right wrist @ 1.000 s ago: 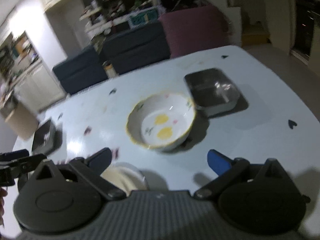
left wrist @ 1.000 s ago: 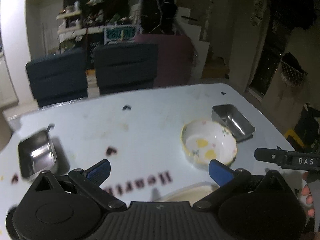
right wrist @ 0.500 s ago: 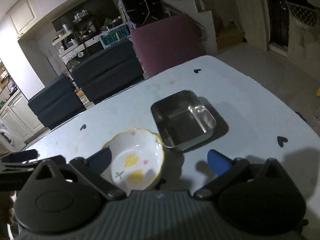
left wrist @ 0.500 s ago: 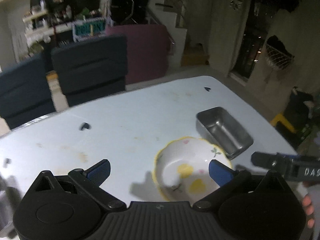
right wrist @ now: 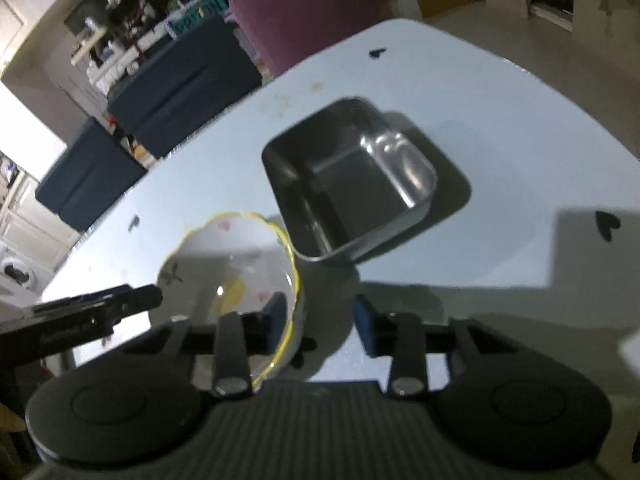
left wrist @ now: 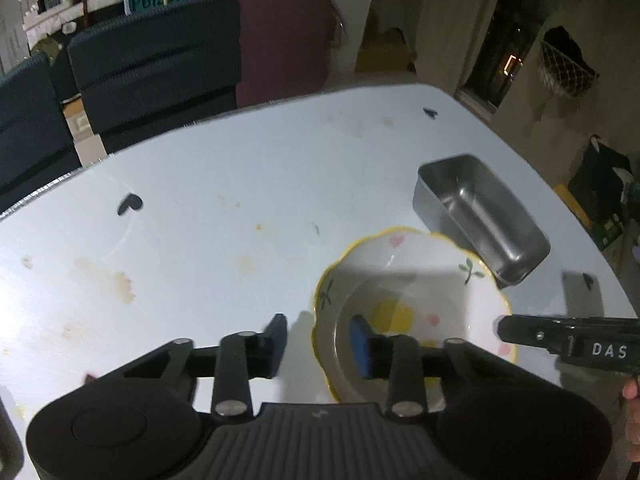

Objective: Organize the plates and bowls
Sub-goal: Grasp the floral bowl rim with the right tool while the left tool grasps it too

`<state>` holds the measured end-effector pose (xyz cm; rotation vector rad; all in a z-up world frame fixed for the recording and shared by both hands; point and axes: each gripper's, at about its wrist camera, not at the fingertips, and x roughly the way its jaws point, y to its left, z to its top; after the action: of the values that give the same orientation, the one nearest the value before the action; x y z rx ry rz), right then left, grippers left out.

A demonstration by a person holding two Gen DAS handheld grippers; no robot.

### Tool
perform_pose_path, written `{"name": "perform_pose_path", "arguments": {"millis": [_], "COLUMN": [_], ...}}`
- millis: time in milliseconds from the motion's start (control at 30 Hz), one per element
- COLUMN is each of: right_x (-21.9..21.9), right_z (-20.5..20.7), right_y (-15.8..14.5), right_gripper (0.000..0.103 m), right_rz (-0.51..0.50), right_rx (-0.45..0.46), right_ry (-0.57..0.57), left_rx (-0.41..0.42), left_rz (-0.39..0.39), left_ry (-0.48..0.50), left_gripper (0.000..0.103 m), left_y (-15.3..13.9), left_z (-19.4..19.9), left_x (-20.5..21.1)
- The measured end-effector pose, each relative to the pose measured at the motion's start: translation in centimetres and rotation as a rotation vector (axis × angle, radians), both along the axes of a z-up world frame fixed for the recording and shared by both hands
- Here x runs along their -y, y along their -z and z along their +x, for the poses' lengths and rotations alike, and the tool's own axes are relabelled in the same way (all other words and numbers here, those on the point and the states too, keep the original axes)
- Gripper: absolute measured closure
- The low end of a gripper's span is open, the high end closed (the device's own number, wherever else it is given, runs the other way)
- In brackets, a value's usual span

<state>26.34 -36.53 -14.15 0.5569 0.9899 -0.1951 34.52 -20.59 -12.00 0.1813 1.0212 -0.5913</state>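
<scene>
A white bowl (left wrist: 412,308) with a yellow scalloped rim and flower prints stands on the pale table (left wrist: 200,220). My left gripper (left wrist: 319,346) straddles its left rim, one pad outside and the blue pad (left wrist: 360,346) inside. The jaws are closing, with a gap still showing on each side of the rim. In the right wrist view my right gripper (right wrist: 320,322) straddles the right rim of the bowl (right wrist: 232,272), left pad inside and right pad outside. Its jaws are also closing and do not press on the rim. Each view shows the other gripper's finger at its edge.
A square steel tray (left wrist: 480,216) (right wrist: 348,184) sits just beyond the bowl, almost touching it. Dark blue chairs (left wrist: 156,64) and a maroon chair (left wrist: 280,36) stand behind the table's far edge. Small heart marks dot the tabletop. A person's fingers (left wrist: 632,392) show at the right.
Both grippers have come down and forward onto the bowl, the left one sliding right past the tabletop. Their jaws have narrowed from wide open to either side of the rim.
</scene>
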Motion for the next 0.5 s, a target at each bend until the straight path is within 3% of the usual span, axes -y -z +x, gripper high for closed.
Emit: {"name": "perform_pose_path", "arguments": {"millis": [67, 300, 500], "right_x": [-0.4, -2.2, -2.5], "right_z": [0.4, 1.5, 2.4], "right_y": [0.4, 1.5, 1.9], "right_gripper": [0.066, 0.087, 0.087], "right_rz": [-0.003, -0.012, -0.033], "right_rx": [-0.015, -0.036, -0.057], "right_ry": [-0.012, -0.078, -0.062], "left_rx": [-0.013, -0.033, -0.041], "left_rz": [0.007, 0.005, -0.004], "left_ry": [0.004, 0.013, 0.015], "left_gripper": [0.081, 0.092, 0.092], "left_y": [0.5, 1.5, 1.9], "left_z": [0.0, 0.2, 0.5], "left_x": [0.0, 0.1, 0.2]}}
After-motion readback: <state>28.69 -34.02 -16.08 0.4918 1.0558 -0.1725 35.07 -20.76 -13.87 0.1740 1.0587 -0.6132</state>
